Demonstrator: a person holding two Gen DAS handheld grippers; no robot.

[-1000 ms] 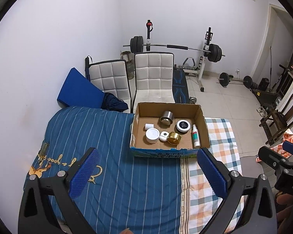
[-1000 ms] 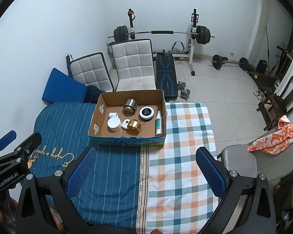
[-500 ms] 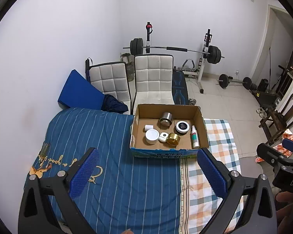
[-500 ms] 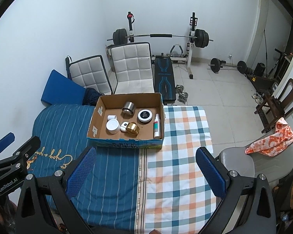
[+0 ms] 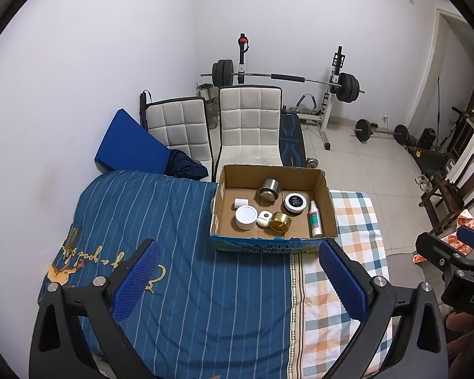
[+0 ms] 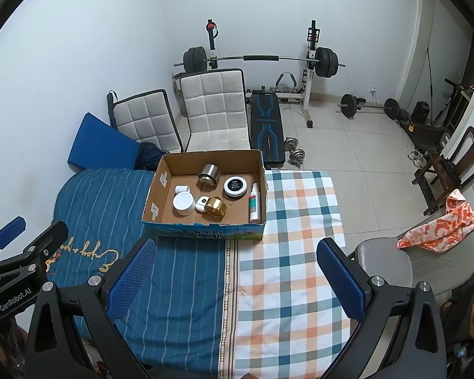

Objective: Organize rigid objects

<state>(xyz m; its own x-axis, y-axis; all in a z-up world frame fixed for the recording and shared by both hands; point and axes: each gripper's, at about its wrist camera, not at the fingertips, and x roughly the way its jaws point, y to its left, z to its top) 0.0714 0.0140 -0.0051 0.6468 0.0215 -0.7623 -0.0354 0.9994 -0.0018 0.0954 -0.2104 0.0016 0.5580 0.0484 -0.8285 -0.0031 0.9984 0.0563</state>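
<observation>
weights and two white chairs line the far wall behind a bed (image 5: 189, 284) in striped blue and checked covers. on it sits a cardboard box (image 5: 270, 246) holding a steel cup (image 5: 268, 188), white jar (image 5: 246, 217), gold tin (image 5: 280, 222), black-lidded jar (image 5: 295, 202) and spray bottle (image 5: 314, 219). my left gripper (image 5: 238, 281) and right gripper (image 6: 235, 279) both hover wide open, empty, well short of the box.

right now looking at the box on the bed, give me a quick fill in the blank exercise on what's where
1. All the small items sit inside an open ____ box.
2. The spray bottle lies along the box's ____ wall.
3. The gold tin rests touching the small white ____ case.
4. The left gripper and right gripper are both ____ and hold nothing.

Missing words: cardboard; right; round; open
</observation>
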